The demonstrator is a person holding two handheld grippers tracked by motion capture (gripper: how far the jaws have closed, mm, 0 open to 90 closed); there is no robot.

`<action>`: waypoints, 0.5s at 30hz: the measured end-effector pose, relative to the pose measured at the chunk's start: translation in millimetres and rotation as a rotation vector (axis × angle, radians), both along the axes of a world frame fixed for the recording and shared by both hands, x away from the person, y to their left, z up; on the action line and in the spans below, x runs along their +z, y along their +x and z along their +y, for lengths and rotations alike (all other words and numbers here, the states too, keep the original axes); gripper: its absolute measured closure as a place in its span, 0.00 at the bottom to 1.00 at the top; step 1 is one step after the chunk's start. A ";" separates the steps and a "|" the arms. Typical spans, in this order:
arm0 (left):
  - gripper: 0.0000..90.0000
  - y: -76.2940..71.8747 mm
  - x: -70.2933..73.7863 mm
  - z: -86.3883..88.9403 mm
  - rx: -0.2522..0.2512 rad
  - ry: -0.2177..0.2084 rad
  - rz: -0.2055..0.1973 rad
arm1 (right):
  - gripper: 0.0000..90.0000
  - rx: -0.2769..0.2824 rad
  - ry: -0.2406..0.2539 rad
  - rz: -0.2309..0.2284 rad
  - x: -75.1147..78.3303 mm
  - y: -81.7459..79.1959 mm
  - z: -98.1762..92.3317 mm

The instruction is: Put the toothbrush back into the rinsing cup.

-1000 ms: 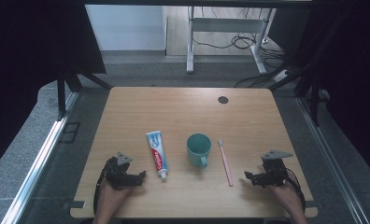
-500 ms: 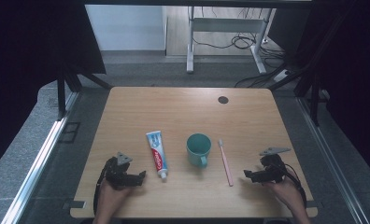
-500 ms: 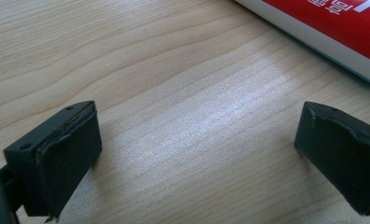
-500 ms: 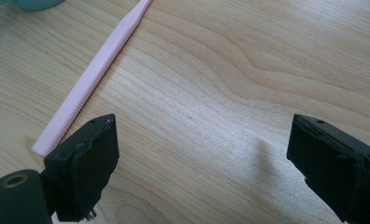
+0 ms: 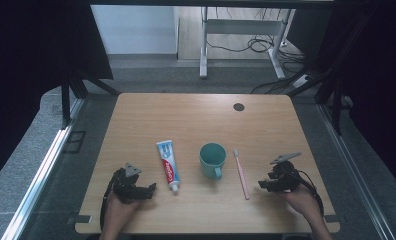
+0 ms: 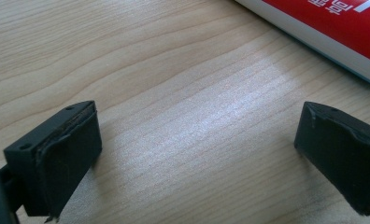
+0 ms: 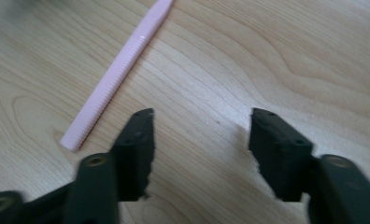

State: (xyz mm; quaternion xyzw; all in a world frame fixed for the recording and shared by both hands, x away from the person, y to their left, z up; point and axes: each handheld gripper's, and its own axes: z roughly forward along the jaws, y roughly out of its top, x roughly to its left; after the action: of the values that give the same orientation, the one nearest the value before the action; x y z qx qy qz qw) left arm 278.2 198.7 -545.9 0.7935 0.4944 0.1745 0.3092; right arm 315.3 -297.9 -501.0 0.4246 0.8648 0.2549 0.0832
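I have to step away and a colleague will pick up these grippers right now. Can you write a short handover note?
Left gripper: open, holding nothing, low over the table beside the toothpaste tube.
Right gripper: open, holding nothing, near the handle end of the pink toothbrush.
Things: the tube, the teal mug and the toothbrush lie in a row at the table's near middle, the mug upright with its handle toward the person.
Done: nothing gripped or moved out of the row.
Left: probably close on the toothbrush and the tube; everything after that is still to do.

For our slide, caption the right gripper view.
Open right hand-held gripper poised over the wooden table beside a pink toothbrush.
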 end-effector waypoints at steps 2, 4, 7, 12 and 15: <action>0.01 0.0 0.0 0.0 0.000 0.001 0.000 | 0.56 0.008 -0.006 -0.008 1.2 0.2 2.1; 0.01 0.0 0.0 0.0 0.000 0.001 0.000 | 0.67 0.028 -0.015 -0.015 4.9 1.6 7.5; 0.01 0.0 -0.1 -0.1 0.001 -0.001 -0.001 | 0.78 0.063 0.000 0.008 7.6 2.6 14.0; 0.01 0.0 -0.1 -0.1 0.001 -0.001 -0.001 | 0.92 0.108 0.005 0.041 8.4 4.2 24.2; 0.01 0.0 -0.1 -0.1 0.001 -0.001 -0.001 | 0.99 0.128 0.023 0.079 8.7 7.2 33.1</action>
State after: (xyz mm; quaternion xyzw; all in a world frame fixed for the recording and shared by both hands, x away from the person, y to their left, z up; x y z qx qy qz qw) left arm 278.2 198.6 -546.0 0.7930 0.4947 0.1747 0.3096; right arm 322.4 -264.8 -492.4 0.3792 0.8897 0.2526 0.0276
